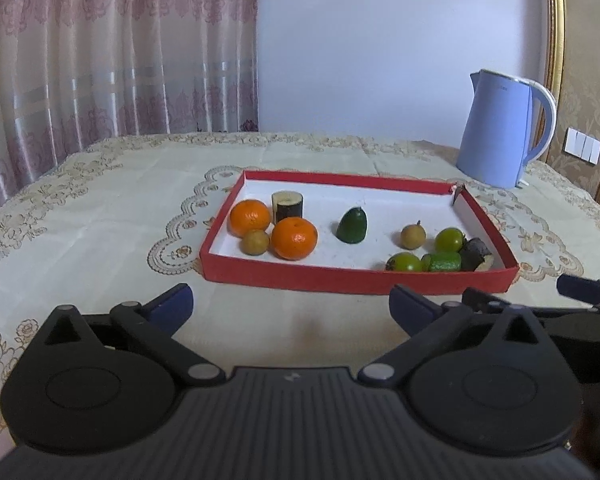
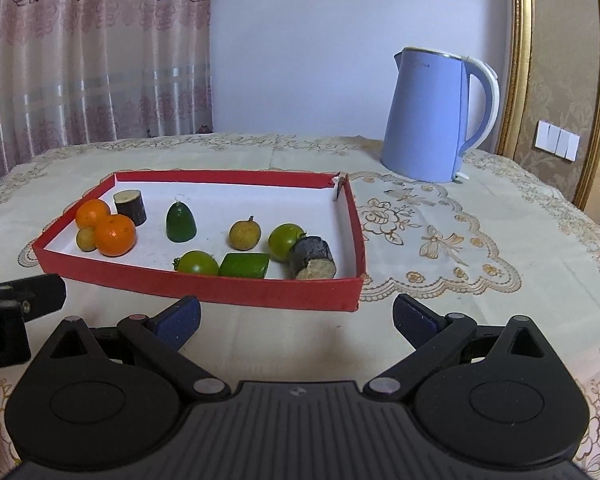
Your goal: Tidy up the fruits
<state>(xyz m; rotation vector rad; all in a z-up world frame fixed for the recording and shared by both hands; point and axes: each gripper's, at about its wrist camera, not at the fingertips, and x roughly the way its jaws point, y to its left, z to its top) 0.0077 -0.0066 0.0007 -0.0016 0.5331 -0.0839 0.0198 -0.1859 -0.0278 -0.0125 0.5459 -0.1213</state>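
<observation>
Left wrist view: the left gripper (image 1: 291, 307) hangs over the worktop (image 1: 100, 216) just short of the red tray (image 1: 340, 278), jaws wide apart and empty. In the tray, two oranges (image 1: 294, 238), a brown fruit (image 1: 255, 242) and a dark cylinder (image 1: 287, 205) cluster at the left; a green piece (image 1: 353, 225) stands mid-tray; more green and brown fruits lie at the right. A kettle (image 1: 496, 128) stands behind.

Right wrist view: the right gripper (image 2: 296, 318) also has its jaws spread and empty, near the tray's (image 2: 204, 286) front wall. A second dark cylinder (image 2: 313, 258), possibly eggplant, lies in the near right corner beside a green block (image 2: 245, 265).
</observation>
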